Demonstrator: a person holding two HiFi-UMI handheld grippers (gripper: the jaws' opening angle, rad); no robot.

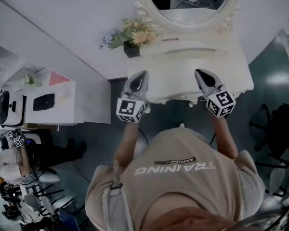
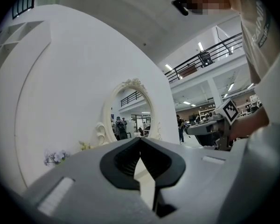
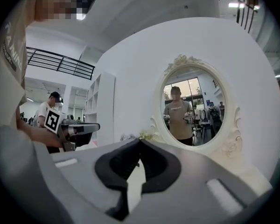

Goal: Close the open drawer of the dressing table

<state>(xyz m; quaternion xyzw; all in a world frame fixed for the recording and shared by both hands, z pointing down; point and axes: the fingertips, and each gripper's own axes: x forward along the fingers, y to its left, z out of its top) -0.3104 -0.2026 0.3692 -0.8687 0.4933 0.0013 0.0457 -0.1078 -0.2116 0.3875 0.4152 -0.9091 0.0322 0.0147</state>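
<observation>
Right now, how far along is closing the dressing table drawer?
Done: nothing certain; the head view shows no drawer front clearly, open or shut. In hand: left gripper and right gripper, both shut and empty, sit over the dressing table's front. Left: the push, if it's open.

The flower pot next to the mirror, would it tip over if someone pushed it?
Probably, yes. The flower pot looks small, while the flowers spread much wider above it, so it seems top-heavy. It is likely light for its size. On the smooth white table it might slide a little before it tips.
</observation>
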